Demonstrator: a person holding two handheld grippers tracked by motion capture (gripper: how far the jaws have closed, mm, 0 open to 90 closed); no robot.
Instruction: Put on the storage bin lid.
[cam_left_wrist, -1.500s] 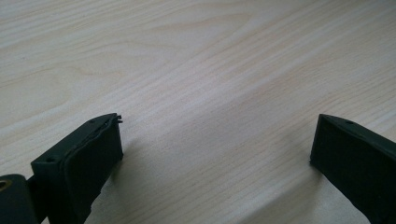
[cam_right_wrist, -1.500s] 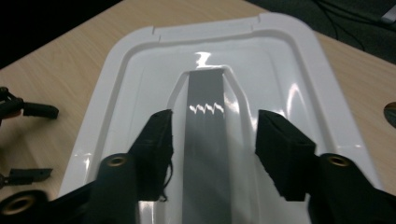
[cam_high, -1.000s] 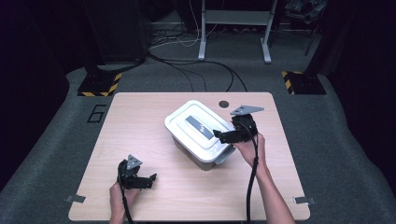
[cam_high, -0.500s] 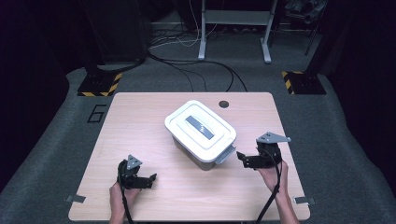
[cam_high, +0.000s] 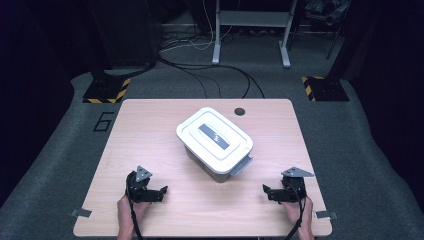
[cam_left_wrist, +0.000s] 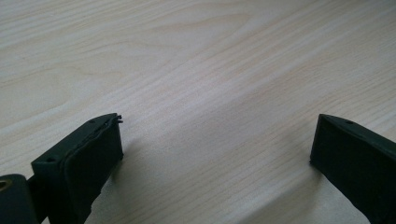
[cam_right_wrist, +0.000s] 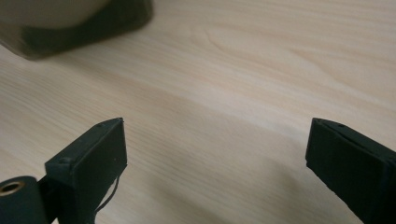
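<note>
Grippers (cam_high: 162, 191) apart; white lidded box (cam_high: 215, 142).

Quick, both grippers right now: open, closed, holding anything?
Left gripper: open, empty, above bare table.
Right gripper: open, empty, apart from the white lidded box.

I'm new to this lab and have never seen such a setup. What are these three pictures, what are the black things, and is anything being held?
No robot is at work here: a person holds a hand-operated tool in each hand. The high view looks down on a wooden table. The left claw and the right claw rest near the table's front edge. The other two pictures come from cameras riding on the tools, each looking along its own two black jaws at the bare wood. Both claws are open and hold nothing. In the middle stands a white lidded box, closed, with a grey strip on its lid. Neither claw touches it. A small dark round hole lies behind the box.
</note>
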